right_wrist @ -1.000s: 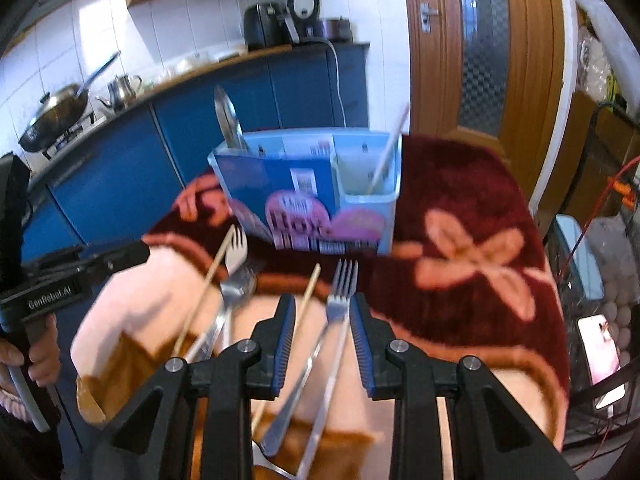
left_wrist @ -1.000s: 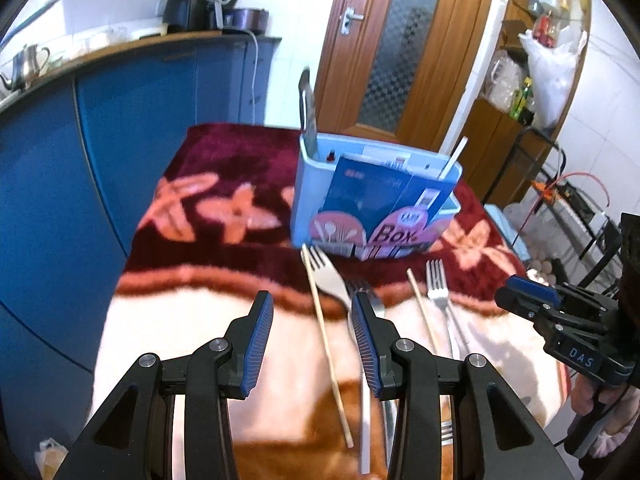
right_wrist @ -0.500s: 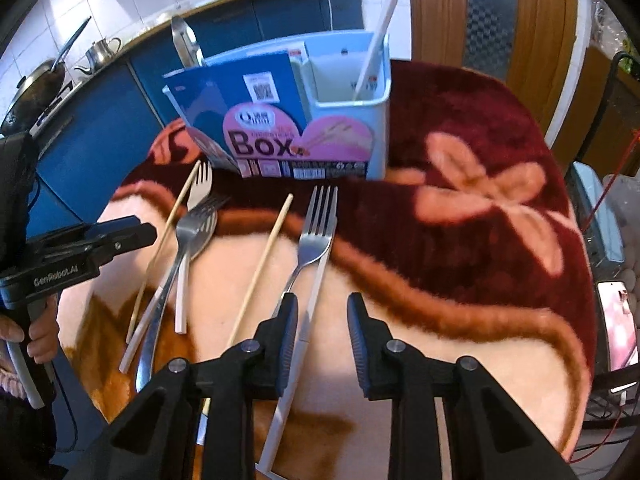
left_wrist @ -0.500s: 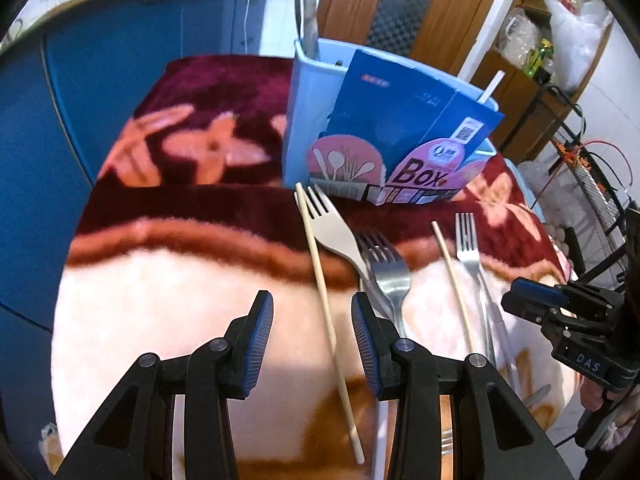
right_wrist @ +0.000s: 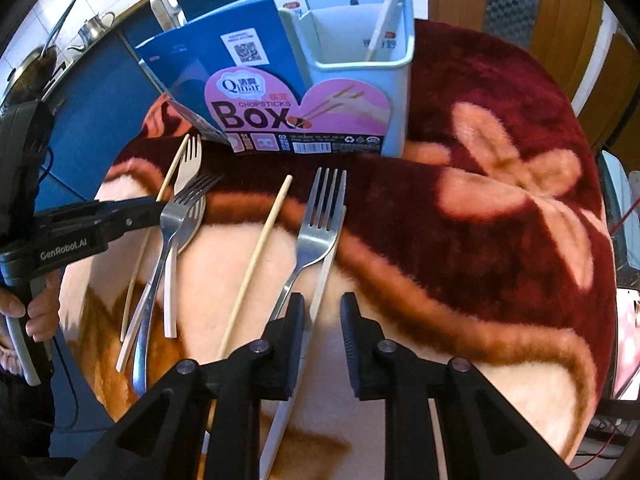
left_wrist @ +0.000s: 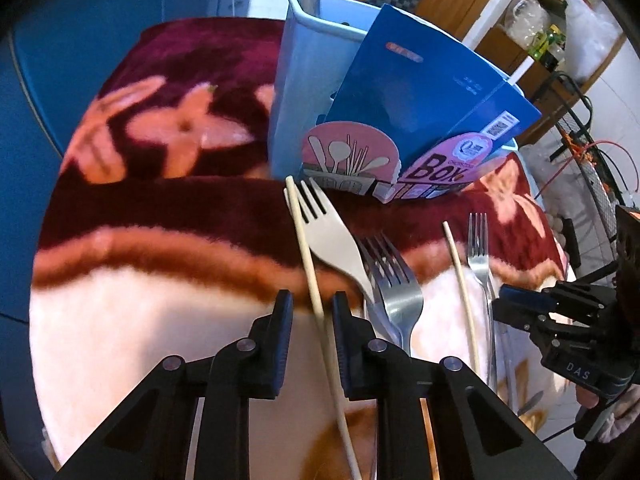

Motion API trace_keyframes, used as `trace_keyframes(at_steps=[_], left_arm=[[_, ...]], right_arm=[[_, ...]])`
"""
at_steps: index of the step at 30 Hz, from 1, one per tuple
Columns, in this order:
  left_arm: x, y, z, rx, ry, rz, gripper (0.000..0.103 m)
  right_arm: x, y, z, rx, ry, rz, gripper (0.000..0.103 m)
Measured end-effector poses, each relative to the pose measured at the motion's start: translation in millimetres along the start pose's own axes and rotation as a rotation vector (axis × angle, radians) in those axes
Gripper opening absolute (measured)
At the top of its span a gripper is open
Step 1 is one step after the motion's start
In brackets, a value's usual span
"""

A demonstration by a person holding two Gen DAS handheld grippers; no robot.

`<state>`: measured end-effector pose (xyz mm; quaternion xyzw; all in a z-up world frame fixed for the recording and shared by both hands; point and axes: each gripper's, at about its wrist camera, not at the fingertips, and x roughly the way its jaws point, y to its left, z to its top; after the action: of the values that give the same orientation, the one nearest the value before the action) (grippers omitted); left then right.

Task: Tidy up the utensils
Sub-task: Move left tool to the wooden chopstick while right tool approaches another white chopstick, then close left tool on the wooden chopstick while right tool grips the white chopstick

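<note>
Honestly, in the left wrist view the left gripper (left_wrist: 311,322) is open and holds nothing, straddling the left chopstick (left_wrist: 307,248); I'd center it, then squeeze. In the right wrist view the right gripper (right_wrist: 323,328) gapes empty around a white chopstick (right_wrist: 325,270) beside the fork (right_wrist: 316,232), near the utensil box (right_wrist: 360,68).

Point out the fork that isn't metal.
The cream plastic fork nearest the blue utensil box; the other forks are shiny steel.

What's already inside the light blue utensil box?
Right compartment of the utensil box: one white chopstick leaning upright. Left side: a metal spoon sticks up behind the blue card, which hides that compartment's contents.
</note>
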<state>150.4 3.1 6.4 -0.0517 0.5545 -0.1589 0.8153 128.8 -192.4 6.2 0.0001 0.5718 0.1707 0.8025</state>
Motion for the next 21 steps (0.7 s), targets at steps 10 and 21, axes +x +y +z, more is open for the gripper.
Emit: trace_keyframes(at_steps=[10,21], left_arm=[[10.0,-0.3,16.2,0.002,0.113,-0.007,0.02],[-12.5,17.4,-4.5,-0.069,0.018,-0.048,0.004]], right_arm=[[6.5,-0.6,19.8,-0.012,0.085,0.007,0.016],[-9.6,-23.5,1.0,0.071,-0.07,0.029,0.006]])
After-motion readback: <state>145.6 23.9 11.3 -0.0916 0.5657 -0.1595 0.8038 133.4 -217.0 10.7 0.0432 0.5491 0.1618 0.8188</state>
